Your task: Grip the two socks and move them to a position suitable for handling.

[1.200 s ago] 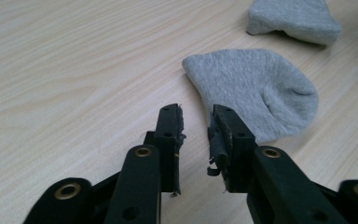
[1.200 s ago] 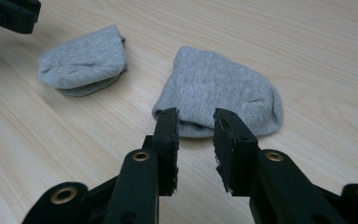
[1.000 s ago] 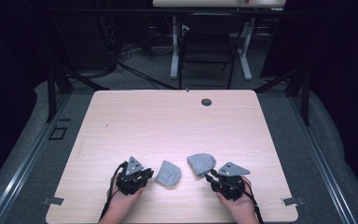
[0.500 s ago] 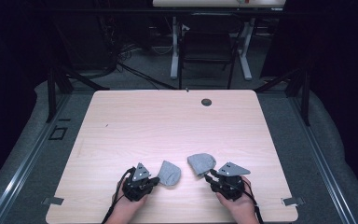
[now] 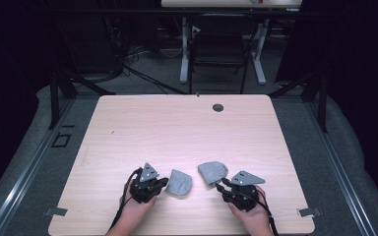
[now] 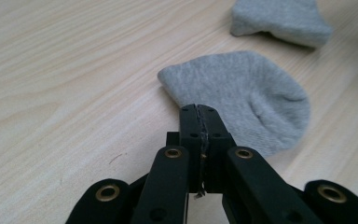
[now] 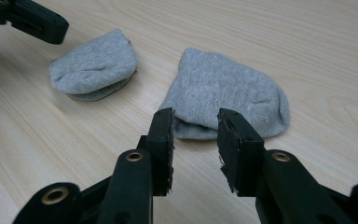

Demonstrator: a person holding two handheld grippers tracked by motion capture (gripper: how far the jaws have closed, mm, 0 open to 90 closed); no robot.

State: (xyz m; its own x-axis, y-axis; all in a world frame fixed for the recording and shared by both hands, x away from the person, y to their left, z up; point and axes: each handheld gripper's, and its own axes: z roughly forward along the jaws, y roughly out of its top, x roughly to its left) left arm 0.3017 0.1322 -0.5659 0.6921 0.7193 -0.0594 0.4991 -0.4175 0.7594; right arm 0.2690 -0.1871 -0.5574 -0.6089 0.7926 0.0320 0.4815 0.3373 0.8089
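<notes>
Socks, two grey ones, lie side by side near the table's (image 5: 128, 128) front edge, with your hands just behind them. Your left gripper (image 6: 199, 112) is clenched, jaws pressed together at the edge of the left sock (image 6: 242, 102). Your right gripper (image 7: 196, 123) is released, jaws spread just short of the right sock (image 7: 228, 98).

Each claw was black, the left claw (image 6: 199, 135) and the right claw (image 7: 195, 140) built of angular linked arms pinned with brass-ringed rivets. A grey three-cornered plate (image 5: 148, 172) topped each, and black cables (image 5: 119, 216) trailed back past bare hands.
</notes>
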